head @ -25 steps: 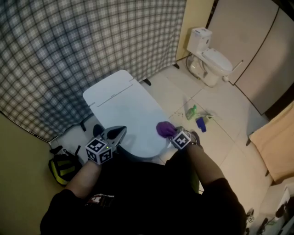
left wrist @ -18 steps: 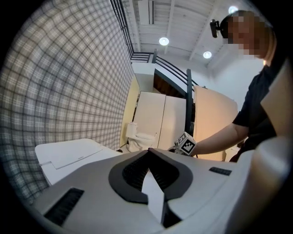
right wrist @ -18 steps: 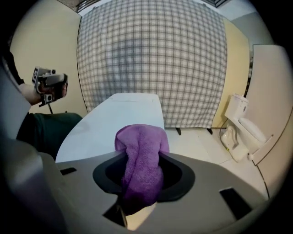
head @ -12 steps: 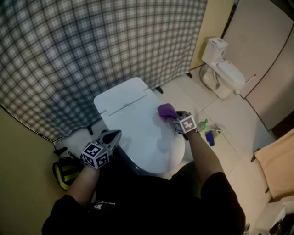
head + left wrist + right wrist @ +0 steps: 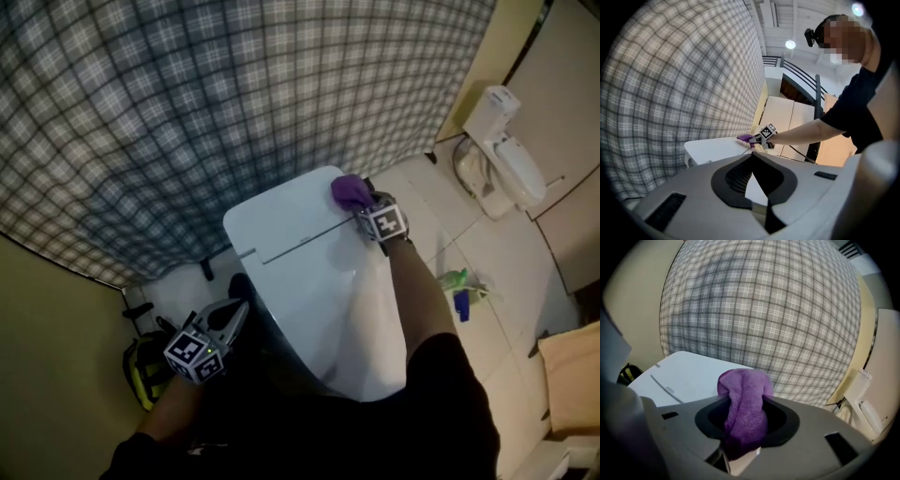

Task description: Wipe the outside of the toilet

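So here's where we are: the right gripper (image 5: 361, 202) is clamped tight on a fuzzy purple cloth (image 5: 351, 191), which bunches up out of the jaws in the right gripper view (image 5: 743, 404). We've got it at the far right corner of the flat white tank top (image 5: 281, 220) of the glossy white toilet (image 5: 319, 281), the one backed up against the grey plaid curtain (image 5: 187, 112). From the left gripper view the cloth (image 5: 745, 138) looks like it's resting on that top edge, though we can't swear it's pressing down. The left gripper (image 5: 234, 314) isn't doing anything. It hangs low beside the toilet's left side, jaws closed together with nothing between them. Progress-wise, we'd call this early to middle. The cloth is up on the tank, and nothing in the pictures shows a wet streak or any other mark, so we honestly can't tell which parts are already wiped. Going by where the cloth sits, we'd guess the closed smooth white lid (image 5: 370, 328), the tank's front and sides, and the bowl's outer walls down to the base are all left to do. Those lower parts are mostly hidden under our own arms here anyway. Off to the right on the pale tiled floor (image 5: 422, 211) there's a green spray bottle (image 5: 453, 279), plus a second white toilet (image 5: 502, 155) further back and a yellow and black bag (image 5: 141, 370) down on the left.
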Tool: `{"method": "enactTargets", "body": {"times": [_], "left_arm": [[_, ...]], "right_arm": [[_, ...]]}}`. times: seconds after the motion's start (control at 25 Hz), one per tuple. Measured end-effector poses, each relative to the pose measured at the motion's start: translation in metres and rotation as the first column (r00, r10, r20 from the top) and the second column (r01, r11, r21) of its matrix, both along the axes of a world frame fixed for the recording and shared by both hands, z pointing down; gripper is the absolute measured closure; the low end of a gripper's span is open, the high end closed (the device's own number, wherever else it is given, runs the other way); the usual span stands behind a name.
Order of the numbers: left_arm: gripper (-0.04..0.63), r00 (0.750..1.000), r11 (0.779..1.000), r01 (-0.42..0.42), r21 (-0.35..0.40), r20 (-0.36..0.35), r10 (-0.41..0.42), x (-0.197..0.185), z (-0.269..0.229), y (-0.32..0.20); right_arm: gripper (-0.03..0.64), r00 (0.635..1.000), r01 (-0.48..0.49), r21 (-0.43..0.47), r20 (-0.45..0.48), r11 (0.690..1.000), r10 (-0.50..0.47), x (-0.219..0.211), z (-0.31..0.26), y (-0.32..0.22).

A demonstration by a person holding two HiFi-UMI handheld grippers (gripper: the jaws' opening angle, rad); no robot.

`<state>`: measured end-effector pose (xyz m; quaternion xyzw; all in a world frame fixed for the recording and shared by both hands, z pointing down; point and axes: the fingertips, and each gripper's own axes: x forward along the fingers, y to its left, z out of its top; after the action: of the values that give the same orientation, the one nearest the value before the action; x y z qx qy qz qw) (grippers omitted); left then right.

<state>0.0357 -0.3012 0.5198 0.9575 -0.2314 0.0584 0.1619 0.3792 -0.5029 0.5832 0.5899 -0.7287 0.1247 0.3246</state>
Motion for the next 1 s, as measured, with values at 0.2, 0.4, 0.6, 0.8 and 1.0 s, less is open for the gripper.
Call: {"method": "enactTargets", "body": {"times": [0.2, 0.4, 0.6, 0.8, 1.0], "left_arm": [[0.589, 1.0, 1.0, 0.016, -0.026, 0.001, -0.016, -0.043, 0.019, -0.016], [0.589, 0.999, 0.998, 0.053, -0.018, 0.0, -0.053, -0.071, 0.025, -0.036], [0.589, 0.999, 0.999, 0.043, -0.024, -0.001, -0.043, -0.063, 0.032, -0.025], [0.589, 1.0, 1.0, 0.012, -0.013, -0.012, -0.012, -0.034, 0.012, -0.002], [0.59, 0.997, 0.997, -0.068, 0.039, -0.027, 0.069, 0.014, -0.02, 0.052]], "right_arm": [[0.471, 1.0, -0.023, 0.002, -0.019, 1.0, 0.023, -0.014, 0.016, -0.061], [0.471, 0.999, 0.007, -0.022, -0.043, 1.0, -0.008, -0.027, 0.03, -0.081], [0.476, 0.997, 0.053, -0.121, -0.048, 0.991, -0.059, -0.023, 0.034, -0.057], [0.48, 0.991, 0.096, -0.196, -0.071, 0.976, -0.112, -0.012, 0.043, 0.023], [0.48, 0.993, 0.09, -0.216, -0.054, 0.972, -0.104, 0.011, 0.05, 0.144]]}}
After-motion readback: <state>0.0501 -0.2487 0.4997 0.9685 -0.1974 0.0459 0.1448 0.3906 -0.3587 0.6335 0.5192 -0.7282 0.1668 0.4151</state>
